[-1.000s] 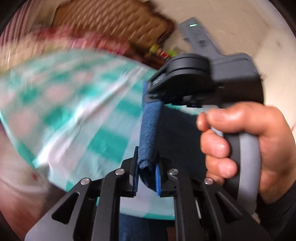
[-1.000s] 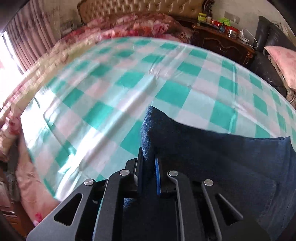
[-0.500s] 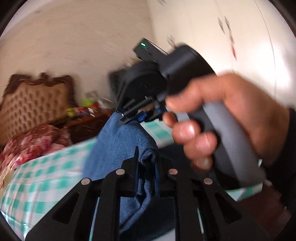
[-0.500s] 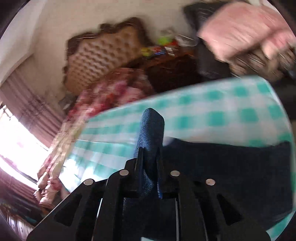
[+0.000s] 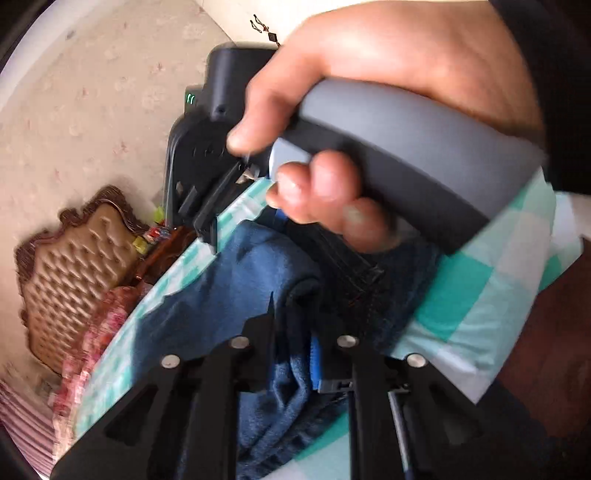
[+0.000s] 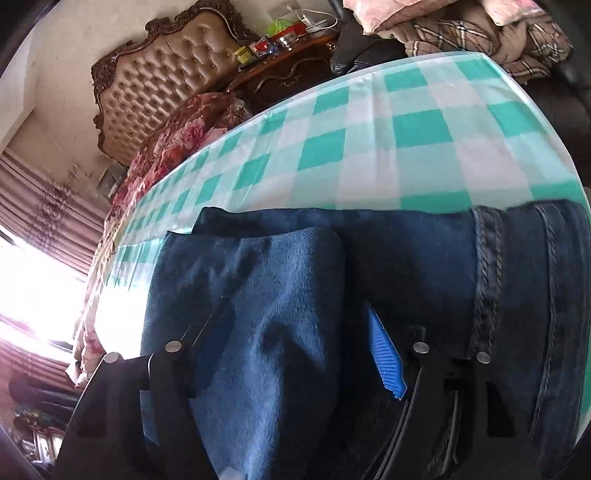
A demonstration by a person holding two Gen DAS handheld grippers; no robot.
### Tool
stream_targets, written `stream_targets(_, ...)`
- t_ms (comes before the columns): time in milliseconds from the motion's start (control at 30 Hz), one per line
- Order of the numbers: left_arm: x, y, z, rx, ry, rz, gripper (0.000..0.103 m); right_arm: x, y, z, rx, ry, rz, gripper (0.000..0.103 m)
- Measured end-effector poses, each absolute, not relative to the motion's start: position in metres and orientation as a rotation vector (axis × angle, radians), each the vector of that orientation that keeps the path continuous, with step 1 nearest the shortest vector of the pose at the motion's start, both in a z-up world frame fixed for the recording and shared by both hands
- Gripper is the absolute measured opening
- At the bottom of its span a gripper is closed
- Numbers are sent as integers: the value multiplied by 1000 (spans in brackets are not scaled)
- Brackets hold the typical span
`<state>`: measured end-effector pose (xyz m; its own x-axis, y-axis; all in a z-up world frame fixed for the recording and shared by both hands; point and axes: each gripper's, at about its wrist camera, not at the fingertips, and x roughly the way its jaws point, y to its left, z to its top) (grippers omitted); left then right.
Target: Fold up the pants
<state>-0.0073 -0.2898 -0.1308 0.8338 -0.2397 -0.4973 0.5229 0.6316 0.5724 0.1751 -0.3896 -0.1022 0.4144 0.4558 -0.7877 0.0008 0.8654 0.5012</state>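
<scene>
Dark blue denim pants (image 6: 406, 258) lie folded over on a table with a green-and-white checked cloth (image 6: 369, 147). In the right wrist view my right gripper (image 6: 295, 321) points down at them. Its jaws are opening and stand wide apart. A loose fold of the lighter inner fabric lies between them, and the blue pad (image 6: 386, 362) is clear of it. In the left wrist view my left gripper (image 5: 291, 332) is shut on a bunched fold of the pants (image 5: 240, 288). A hand (image 5: 369, 92) on the other gripper's grey handle fills the upper right.
A tufted headboard (image 6: 166, 85) and floral bedding (image 6: 177, 140) stand beyond the table's far edge. A dark wooden nightstand (image 6: 288, 62) carries small items. Blankets and pillows (image 6: 480, 33) are piled on a dark sofa. A bright window (image 6: 37, 277) glares at the left.
Both grippers swung the held end of the pants across the table and laid it over the rest. The right jaws went from shut on the fold to wide apart. The left stayed shut.
</scene>
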Motion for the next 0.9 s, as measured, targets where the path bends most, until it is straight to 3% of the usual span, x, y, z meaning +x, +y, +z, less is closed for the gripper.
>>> stream_targets(100, -9, -293, -124, 807, 364, -411, 11, 173, -396, -97, 439, 1128, 292, 12)
stream_targets(133, -15, -296, -117, 806, 347, -403, 11, 171, -399, -86, 446, 1102, 317, 11)
stream_targets(333, -19, -336, -67, 780, 218, -468, 11, 147, -450, -16, 410, 957, 285, 10)
stream_targets(600, -14, -400, -138, 883, 353, -607, 11, 142, -502, -89, 422, 1056, 192, 10)
stream_targets(900, -36, -409, -98, 828, 286, -610, 11, 119, -515, -36, 419, 912, 226, 9)
